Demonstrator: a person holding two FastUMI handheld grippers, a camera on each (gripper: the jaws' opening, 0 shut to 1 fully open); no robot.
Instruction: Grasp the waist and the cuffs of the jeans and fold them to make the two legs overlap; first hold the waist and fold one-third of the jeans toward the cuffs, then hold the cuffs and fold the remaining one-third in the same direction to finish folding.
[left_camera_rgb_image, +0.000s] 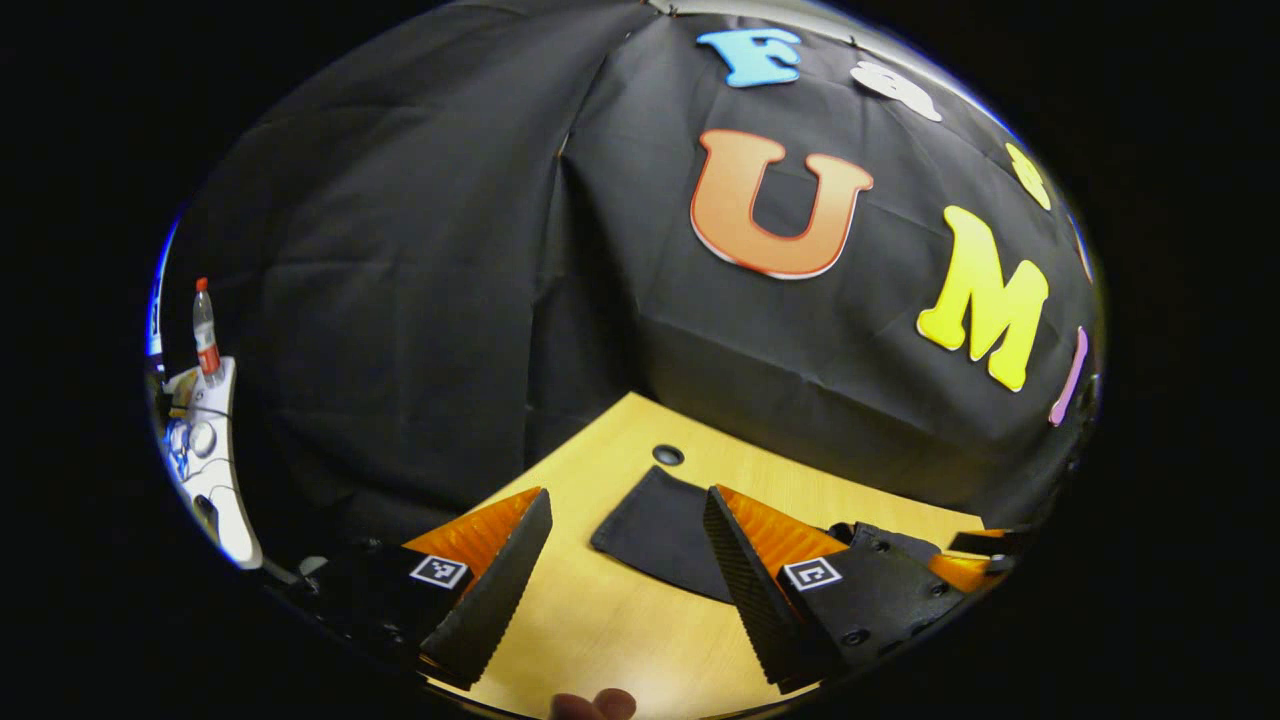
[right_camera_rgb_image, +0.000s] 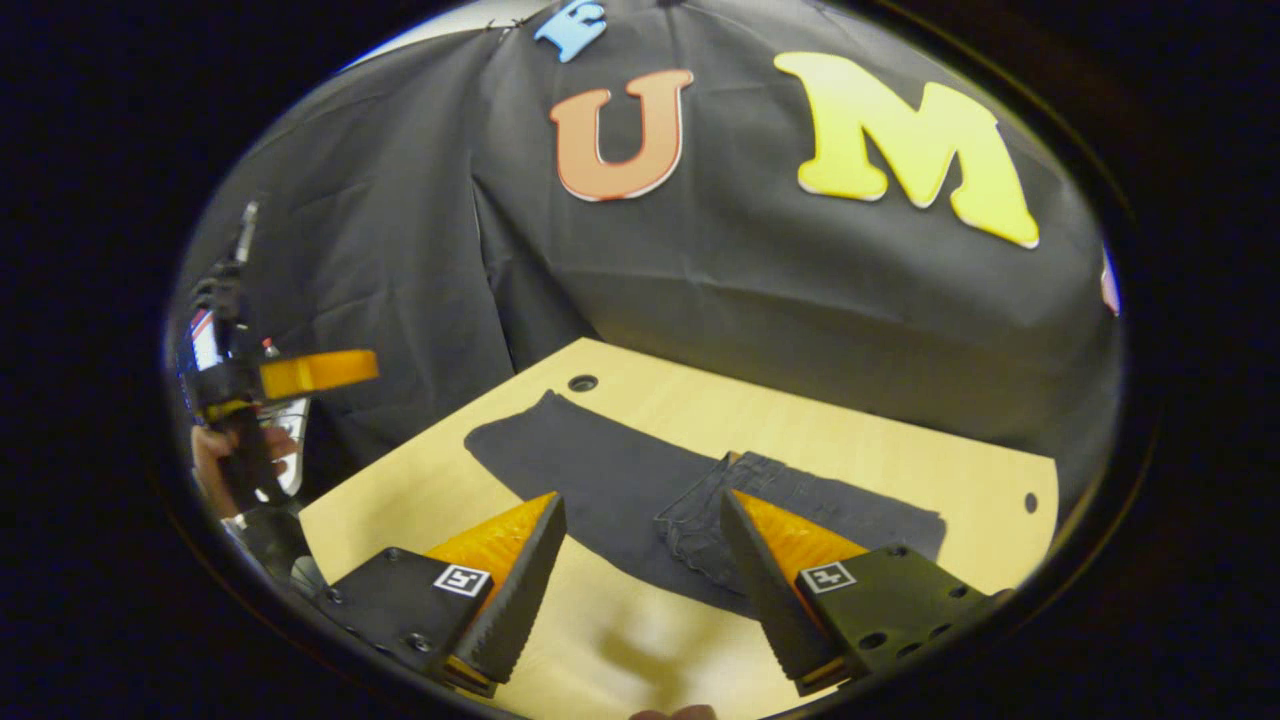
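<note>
Dark jeans (right_camera_rgb_image: 600, 470) lie as one long strip across the wooden table (right_camera_rgb_image: 800, 420), running from the far left to the right. The waist end (right_camera_rgb_image: 700, 515) is folded back onto the middle of the strip. My right gripper (right_camera_rgb_image: 642, 497) hovers open above the table's near side, its right finger over the folded waist. The left gripper (right_camera_rgb_image: 320, 372) shows at the far left, held by a hand (right_camera_rgb_image: 215, 445) beyond the table's edge. In the left gripper view my left gripper (left_camera_rgb_image: 628, 495) is open above the table, with the jeans' cuff end (left_camera_rgb_image: 660, 530) just beyond its right finger.
A round hole (right_camera_rgb_image: 582, 383) sits in the table near the cuff end, and a smaller one (right_camera_rgb_image: 1030, 502) at the right edge. A plastic bottle (left_camera_rgb_image: 205, 330) stands on a white stand (left_camera_rgb_image: 215, 470) off to the left. Black cloth closes in the back.
</note>
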